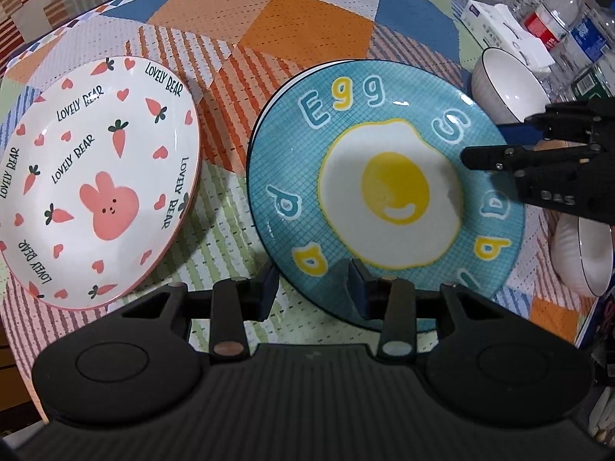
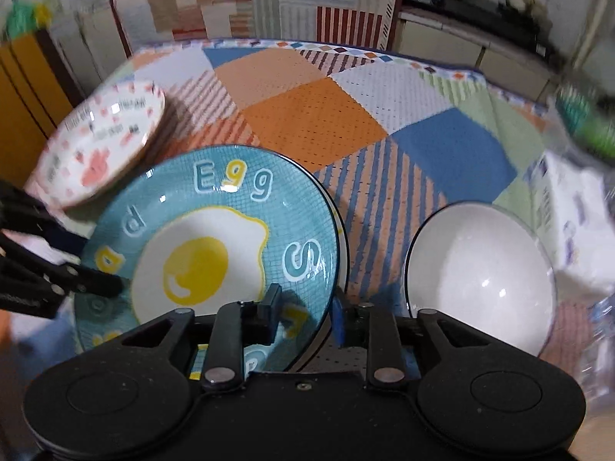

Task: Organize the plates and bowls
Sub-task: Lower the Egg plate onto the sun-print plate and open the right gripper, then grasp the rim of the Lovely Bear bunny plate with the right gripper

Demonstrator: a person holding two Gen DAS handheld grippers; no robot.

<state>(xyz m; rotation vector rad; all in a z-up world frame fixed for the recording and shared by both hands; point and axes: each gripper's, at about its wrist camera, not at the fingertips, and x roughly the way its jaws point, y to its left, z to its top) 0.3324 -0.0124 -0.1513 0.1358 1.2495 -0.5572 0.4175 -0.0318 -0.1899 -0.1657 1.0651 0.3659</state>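
A blue plate with a fried-egg picture [image 1: 384, 196] lies on the patchwork tablecloth; it also shows in the right wrist view [image 2: 207, 246]. My left gripper [image 1: 313, 292] is open, its fingers straddling the plate's near rim. My right gripper [image 2: 305, 313] is open with one finger above the plate's right rim and one outside it; it enters the left wrist view from the right [image 1: 496, 142]. A white plate with a pink bunny and carrots [image 1: 96, 180] lies to the left, also seen in the right wrist view [image 2: 100, 146]. A white bowl [image 2: 480, 272] sits right of the blue plate.
A second white bowl [image 1: 584, 257] lies tilted at the right edge below the first white bowl [image 1: 503, 84]. A tissue box [image 1: 496, 27] and several plastic bottles [image 1: 565, 27] crowd the far right. A striped chair [image 2: 269, 4] stands beyond the table's far edge.
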